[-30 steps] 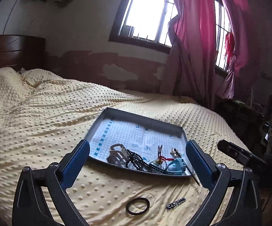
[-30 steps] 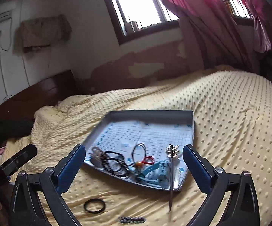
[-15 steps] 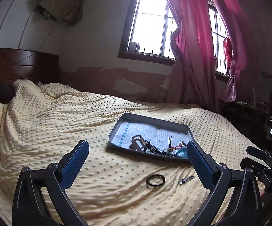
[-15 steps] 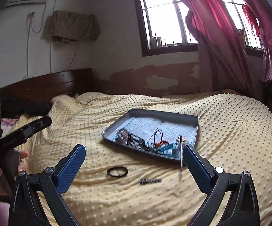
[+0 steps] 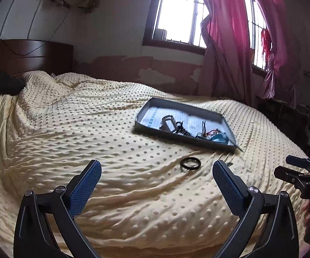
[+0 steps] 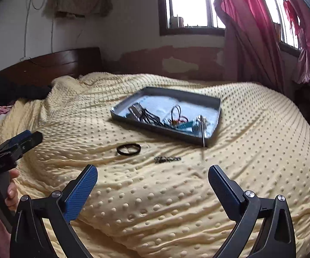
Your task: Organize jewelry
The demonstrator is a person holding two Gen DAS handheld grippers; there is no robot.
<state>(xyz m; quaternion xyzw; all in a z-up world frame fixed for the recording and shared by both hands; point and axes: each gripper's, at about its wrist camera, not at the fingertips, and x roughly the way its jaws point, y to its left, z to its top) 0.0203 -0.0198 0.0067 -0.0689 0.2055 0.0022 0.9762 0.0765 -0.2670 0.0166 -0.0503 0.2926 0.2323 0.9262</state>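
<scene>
The left gripper (image 5: 156, 173) and the right gripper (image 6: 152, 177) both sit at the bottom of their frames above the yellow dotted bedspread (image 6: 251, 129), jaws wide apart, nothing between them. A grey tray (image 6: 219, 116) lies mid-frame on the bed, holding a jumble of jewelry (image 6: 155, 117): dark beads, a blue piece, red bits. A long pin (image 6: 202, 132) overhangs the tray's near edge. A black ring (image 6: 128, 149) and a small dark clip (image 6: 167, 159) lie on the bedspread, just below the tray.

Left tool (image 5: 156, 169), right tool (image 6: 152, 174): both agape, empty.
</scene>
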